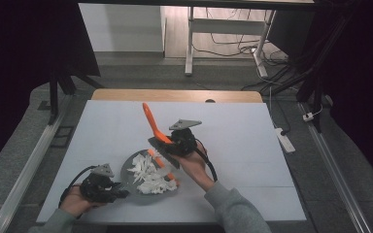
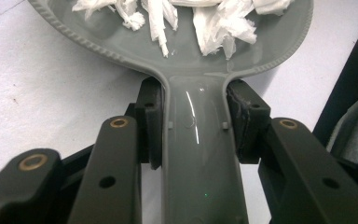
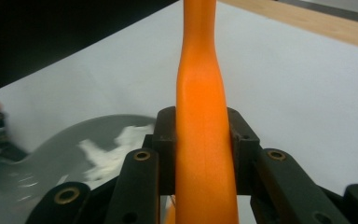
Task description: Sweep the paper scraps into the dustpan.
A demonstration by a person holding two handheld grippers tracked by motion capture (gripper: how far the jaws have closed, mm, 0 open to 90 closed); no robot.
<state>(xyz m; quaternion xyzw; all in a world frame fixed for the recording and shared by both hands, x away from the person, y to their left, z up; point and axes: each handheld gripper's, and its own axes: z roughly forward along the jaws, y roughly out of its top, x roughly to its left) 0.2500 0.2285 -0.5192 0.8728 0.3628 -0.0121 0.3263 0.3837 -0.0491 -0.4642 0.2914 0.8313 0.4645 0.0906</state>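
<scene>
Already both tools are clamped: the left gripper [image 2: 193, 128] on the grey dustpan's [image 1: 126, 177] handle, the right gripper [image 3: 203, 140] on the orange brush [image 1: 151, 122]. A hard sweep toward the near left could flick the white paper scraps [image 1: 148, 174] over the dustpan's rim onto the table [image 1: 252, 141], and the smooth handle might twist between the pads.

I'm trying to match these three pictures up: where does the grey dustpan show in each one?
High view: grey dustpan low, left of centre, handle in the left gripper.
Left gripper view: its handle runs up the middle to the pan.
Right gripper view: lower left, blurred.
Shared landmark: the white paper scraps in it.
</scene>
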